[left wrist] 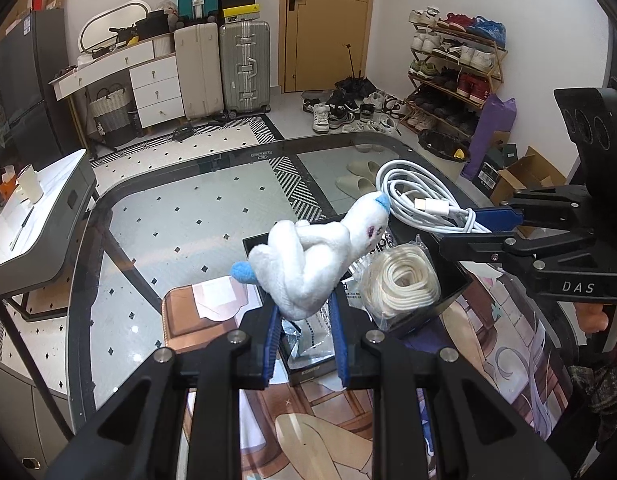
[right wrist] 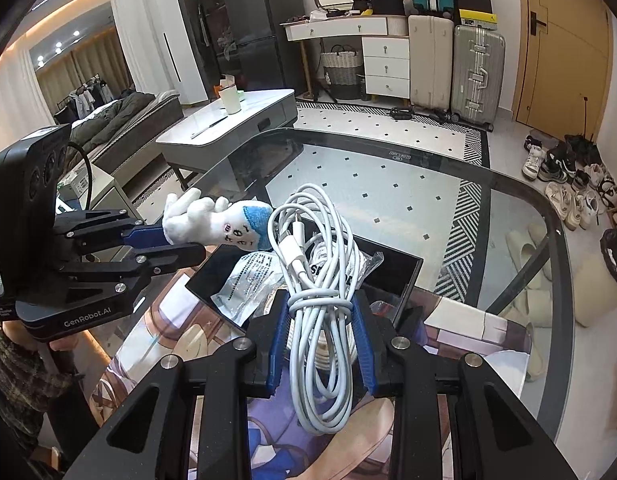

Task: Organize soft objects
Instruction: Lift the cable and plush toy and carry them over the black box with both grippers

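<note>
Left tongs (left wrist: 304, 312) grip plush toy (left wrist: 308, 256) | head up-right

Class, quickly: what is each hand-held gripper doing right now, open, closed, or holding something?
Left hand-held gripper: closed on the white plush toy.
Right hand-held gripper: closed on the coiled white cable.

A: How many tools?
B: Two, a left tool (left wrist: 304, 316) and a right tool (right wrist: 320, 312).
A: Soft things?
B: One plush (left wrist: 308, 256), one white cable (right wrist: 320, 280), one coil of rope (left wrist: 400, 276) in a bag.
A: Boxes on the bench (left wrist: 180, 208)?
B: One black box (left wrist: 454, 276).
A: Suitcases by the wall?
B: Three (left wrist: 244, 68).
</note>
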The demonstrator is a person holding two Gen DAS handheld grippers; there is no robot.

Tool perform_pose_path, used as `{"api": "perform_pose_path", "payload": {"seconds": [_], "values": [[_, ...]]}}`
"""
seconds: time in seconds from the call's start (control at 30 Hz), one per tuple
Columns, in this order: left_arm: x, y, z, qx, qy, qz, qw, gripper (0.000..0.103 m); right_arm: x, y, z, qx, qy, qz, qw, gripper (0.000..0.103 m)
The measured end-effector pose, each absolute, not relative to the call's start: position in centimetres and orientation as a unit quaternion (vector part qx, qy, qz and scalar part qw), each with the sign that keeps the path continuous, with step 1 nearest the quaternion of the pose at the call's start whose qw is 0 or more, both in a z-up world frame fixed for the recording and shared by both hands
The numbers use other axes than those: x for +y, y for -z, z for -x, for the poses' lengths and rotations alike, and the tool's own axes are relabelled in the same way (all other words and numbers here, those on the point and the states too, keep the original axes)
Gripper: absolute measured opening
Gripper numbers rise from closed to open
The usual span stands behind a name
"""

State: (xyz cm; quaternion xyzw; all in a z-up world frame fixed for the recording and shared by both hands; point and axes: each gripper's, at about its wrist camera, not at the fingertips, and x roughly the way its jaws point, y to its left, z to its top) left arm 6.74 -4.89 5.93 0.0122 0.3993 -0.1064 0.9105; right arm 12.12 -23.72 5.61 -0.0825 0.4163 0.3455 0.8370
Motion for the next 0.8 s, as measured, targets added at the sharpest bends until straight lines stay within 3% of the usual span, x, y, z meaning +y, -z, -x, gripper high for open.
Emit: {"api": "perform_pose_path", "payload": {"seconds": [0.8], "values": [[-7.0, -1.7, -10.3, 0.458, 0.082, -0.017, 0.885, 0.019, -21.4, -1.3, -15.5, 0.454, -0.305, 0.110, 0.830, 0.030]]}}
